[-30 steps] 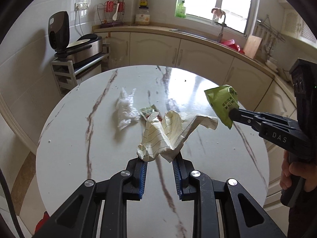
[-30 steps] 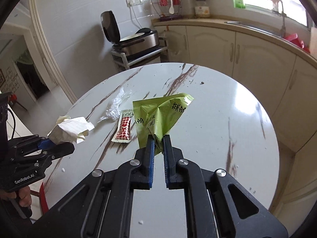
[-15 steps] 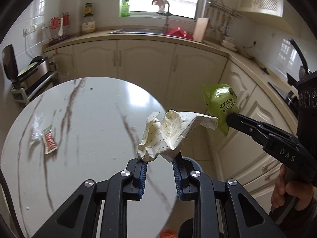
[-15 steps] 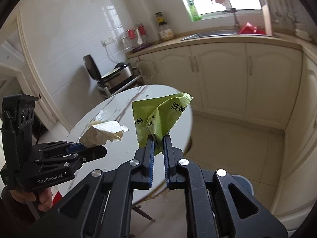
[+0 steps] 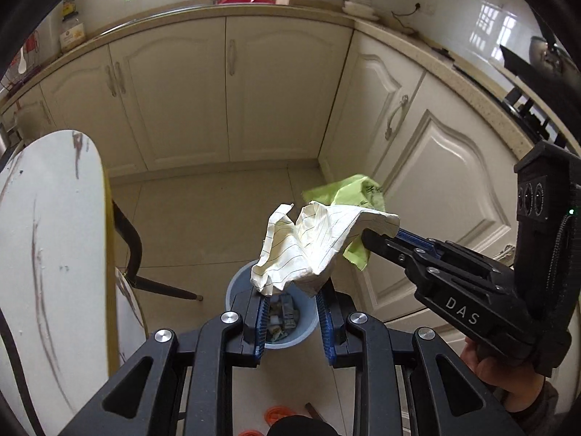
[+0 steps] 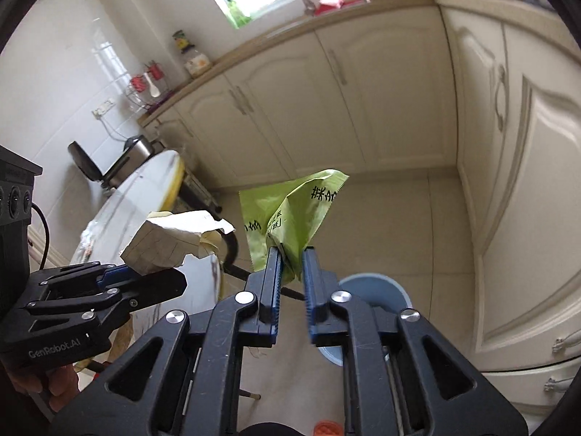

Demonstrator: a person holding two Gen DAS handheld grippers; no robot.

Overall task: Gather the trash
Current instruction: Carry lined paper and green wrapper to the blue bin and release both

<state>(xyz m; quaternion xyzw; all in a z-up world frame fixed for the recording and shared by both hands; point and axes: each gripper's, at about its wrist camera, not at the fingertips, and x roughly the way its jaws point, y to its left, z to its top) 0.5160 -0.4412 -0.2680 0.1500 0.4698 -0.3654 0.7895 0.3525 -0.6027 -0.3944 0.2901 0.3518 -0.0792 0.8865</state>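
- The step in hand looks like the drop — both grippers hang over the blue bin (image 5: 232,287) on the floor.
- The left gripper (image 5: 292,321) pinches the crumpled paper (image 5: 312,247), right above the bin mouth.
- The right gripper (image 6: 292,285) is opening; the green wrapper (image 6: 290,214) sits between its jaws, touching mostly the left one, with the bin just to the right of it.
- Next, I think, the wrapper must fall free, then the left jaws open.
- Count: one paper, one wrapper, one bin, two grippers. Some trash lies already in the bin.
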